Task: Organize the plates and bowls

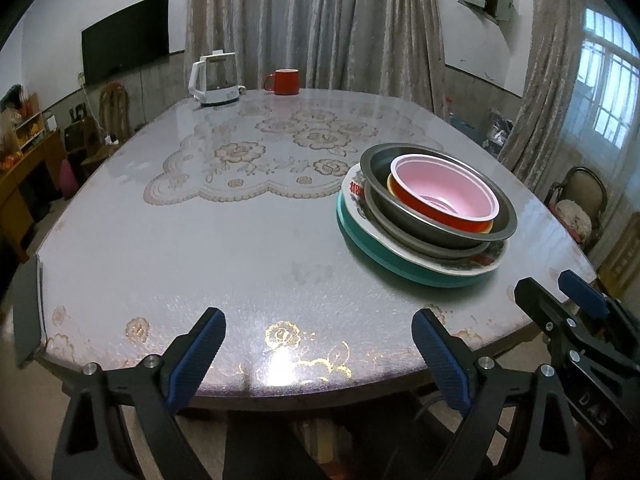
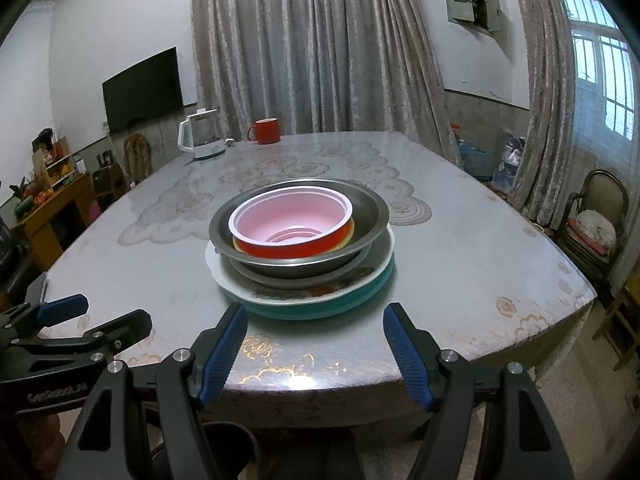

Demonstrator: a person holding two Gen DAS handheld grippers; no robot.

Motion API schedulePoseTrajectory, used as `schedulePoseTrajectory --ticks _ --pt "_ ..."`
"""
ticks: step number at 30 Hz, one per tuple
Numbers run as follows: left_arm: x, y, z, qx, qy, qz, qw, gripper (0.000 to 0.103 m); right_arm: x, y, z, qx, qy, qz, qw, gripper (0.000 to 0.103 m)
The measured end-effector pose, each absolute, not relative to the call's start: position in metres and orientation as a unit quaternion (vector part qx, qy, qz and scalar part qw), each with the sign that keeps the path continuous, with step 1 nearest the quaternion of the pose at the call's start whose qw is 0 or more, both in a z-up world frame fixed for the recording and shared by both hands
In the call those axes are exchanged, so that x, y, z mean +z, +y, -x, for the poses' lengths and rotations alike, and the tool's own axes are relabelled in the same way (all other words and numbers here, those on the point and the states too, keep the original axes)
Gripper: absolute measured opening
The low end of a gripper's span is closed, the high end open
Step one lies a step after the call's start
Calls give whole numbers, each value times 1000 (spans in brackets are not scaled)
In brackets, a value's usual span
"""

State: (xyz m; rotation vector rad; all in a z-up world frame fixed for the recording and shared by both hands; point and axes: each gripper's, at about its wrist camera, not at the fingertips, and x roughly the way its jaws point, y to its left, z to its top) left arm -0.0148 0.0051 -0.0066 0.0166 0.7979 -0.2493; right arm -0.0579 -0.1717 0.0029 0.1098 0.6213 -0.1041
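Observation:
One stack of dishes stands on the table (image 1: pixel 200 264). From the bottom: a teal plate (image 1: pixel 384 258), a white patterned plate (image 1: pixel 476 266), metal bowls (image 1: pixel 448 236), and a red bowl with a pink inside (image 1: pixel 444 196) on top. The stack also shows in the right wrist view, with the red bowl (image 2: pixel 292 220), the metal bowl (image 2: pixel 368 216) and the teal plate (image 2: pixel 320 308). My left gripper (image 1: pixel 320 350) is open and empty at the near table edge, left of the stack. My right gripper (image 2: pixel 316 344) is open and empty just in front of the stack.
A white kettle (image 1: pixel 212 80) and a red mug (image 1: pixel 284 81) stand at the far edge of the table. A lace mat (image 1: pixel 256 160) lies under the clear cover. Chairs stand at the right (image 1: pixel 580 200) and far left (image 1: pixel 114 108).

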Motion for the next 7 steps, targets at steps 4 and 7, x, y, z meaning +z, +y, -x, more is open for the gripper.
schedulePoseTrajectory --ticks 4,7 --pt "-9 2 14 -118 389 -15 913 92 3 -173 57 -51 306 -55 949 72" --pt "-10 0 13 -120 392 -19 912 92 1 -174 56 -49 309 -60 948 72"
